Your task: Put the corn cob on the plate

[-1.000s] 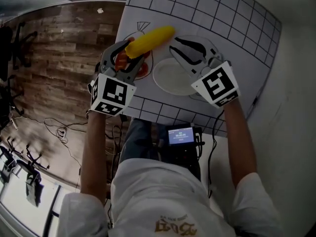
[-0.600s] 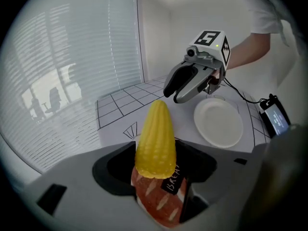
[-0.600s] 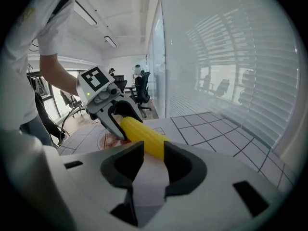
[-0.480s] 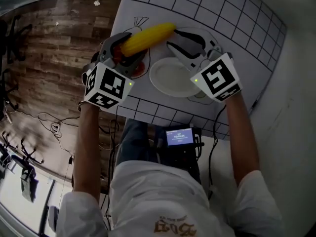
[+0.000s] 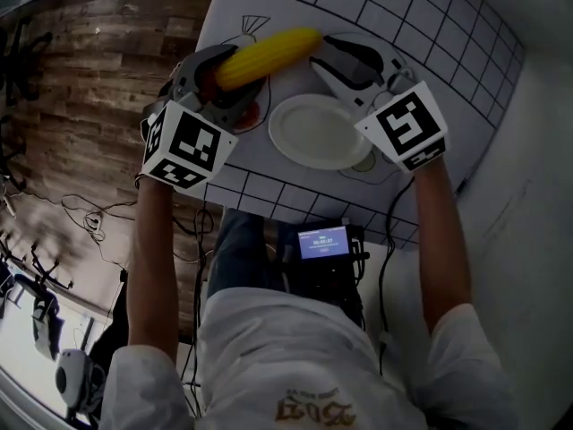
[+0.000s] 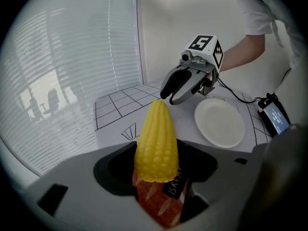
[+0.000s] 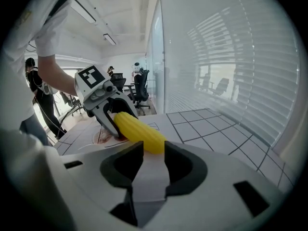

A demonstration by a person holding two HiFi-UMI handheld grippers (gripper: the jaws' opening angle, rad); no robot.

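Note:
The yellow corn cob (image 5: 267, 56) juts out of my left gripper (image 5: 219, 86), raised over the table's left part and pointing right. In the left gripper view its thick end (image 6: 156, 143) sits between my jaws, which have just been opening a little wider while still holding it. The white plate (image 5: 313, 133) lies bare to the cob's right, also seen in the left gripper view (image 6: 220, 123). My right gripper (image 5: 318, 64) hovers past the plate's far rim. Its jaws have just been opening and stand open at the cob's tip (image 7: 144, 137), not pressing on it.
A red packet (image 5: 257, 119) lies on the table under my left gripper. A white sheet with a black grid (image 5: 403, 16) covers the table. The table's left edge drops to a wooden floor (image 5: 81, 106). A small lit screen (image 5: 324, 245) hangs at the person's waist.
Both grippers have drifted slightly, the left one to the left with the cob and the right one a little down. The right jaws stand wider than a second ago.

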